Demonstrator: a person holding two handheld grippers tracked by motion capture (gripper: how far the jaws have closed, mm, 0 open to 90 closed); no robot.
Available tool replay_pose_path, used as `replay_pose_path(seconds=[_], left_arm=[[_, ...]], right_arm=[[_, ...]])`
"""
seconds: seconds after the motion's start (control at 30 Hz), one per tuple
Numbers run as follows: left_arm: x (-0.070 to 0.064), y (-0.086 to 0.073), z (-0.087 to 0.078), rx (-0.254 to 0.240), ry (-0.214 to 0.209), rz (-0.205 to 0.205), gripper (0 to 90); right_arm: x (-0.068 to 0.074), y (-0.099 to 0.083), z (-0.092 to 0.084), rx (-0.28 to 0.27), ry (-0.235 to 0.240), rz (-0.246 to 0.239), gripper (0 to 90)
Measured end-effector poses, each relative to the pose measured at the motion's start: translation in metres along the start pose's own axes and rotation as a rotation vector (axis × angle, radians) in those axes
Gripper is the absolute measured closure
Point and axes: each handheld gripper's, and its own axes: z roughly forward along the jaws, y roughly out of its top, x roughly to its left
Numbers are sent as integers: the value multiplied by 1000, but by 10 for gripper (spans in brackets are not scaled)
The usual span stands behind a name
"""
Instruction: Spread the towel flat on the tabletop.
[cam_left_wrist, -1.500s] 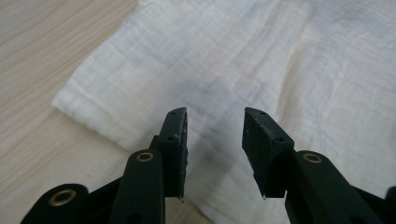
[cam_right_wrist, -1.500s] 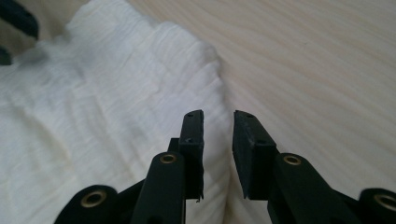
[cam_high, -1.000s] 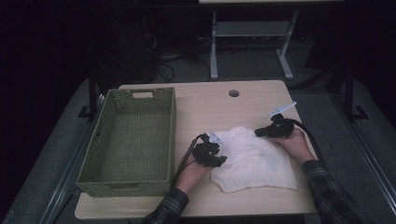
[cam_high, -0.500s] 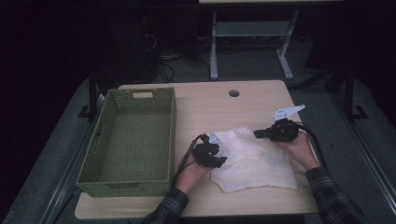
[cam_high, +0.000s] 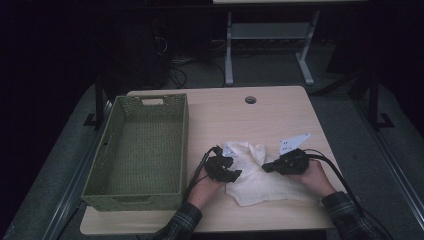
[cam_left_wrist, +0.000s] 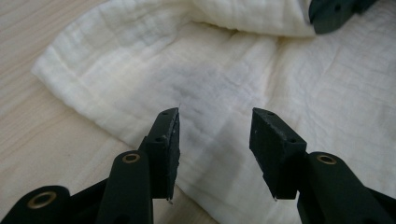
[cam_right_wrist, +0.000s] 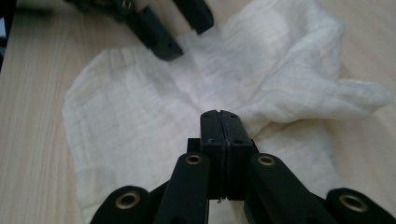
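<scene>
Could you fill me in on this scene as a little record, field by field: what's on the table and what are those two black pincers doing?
Surface: wooden table
Cloth: crumpled white cloth, one edge lifted and folded over
Left gripper: jaws have just been opening, apart over the cloth, nothing pinched
Right gripper: shut on a fold of the cloth
Basket: green woven basket left of the cloth, nothing in it

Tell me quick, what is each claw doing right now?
Left claw: open above the white cloth, nothing gripped; it has just been opening a little.
Right claw: shut, pinching a fold of the cloth.
</scene>
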Motion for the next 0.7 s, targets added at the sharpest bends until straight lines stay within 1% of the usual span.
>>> replay_pose_path(seconds=[0.07, 0.17, 0.2, 0.23, 0.27, 0.33, 0.4, 0.47, 0.53, 0.57, 0.63, 0.67, 0.7], left_arm=[[0, -1, 1, 7, 0, 2, 522], [1, -1, 3, 16, 1, 3, 522], [1, -2, 4, 16, 5, -3, 522], [1, -2, 4, 19, 7, -2, 522], [1, -3, 5, 17, 6, -6, 521], [1, -3, 6, 22, 6, -3, 521], [1, -3, 6, 23, 7, -4, 519], [1, -3, 6, 23, 7, -3, 518], [1, -3, 6, 29, 9, 6, 517], [1, -3, 6, 30, 9, 6, 516], [1, -3, 6, 29, 7, 3, 513], [1, -3, 6, 28, 7, 1, 513], [1, -3, 6, 29, 6, 2, 513]], right_arm=[[3, -4, 6, 39, 4, -33, 886], [8, -6, 12, 72, 15, -52, 864], [9, -6, 12, 69, 18, -46, 844], [7, -4, 7, 53, 21, -51, 814], [6, -3, 2, 31, 20, -46, 808], [5, -1, -8, -14, 11, -14, 801], [-1, -1, -18, -49, -18, -5, 795], [-9, 0, -25, -69, -53, 14, 789], [-21, 1, -27, -82, -80, 38, 769], [-28, 2, -27, -84, -89, 58, 767], [-40, 4, -23, -75, -95, 93, 751], [-46, 5, -20, -80, -90, 105, 739], [-51, 6, -17, -86, -73, 127, 721]])
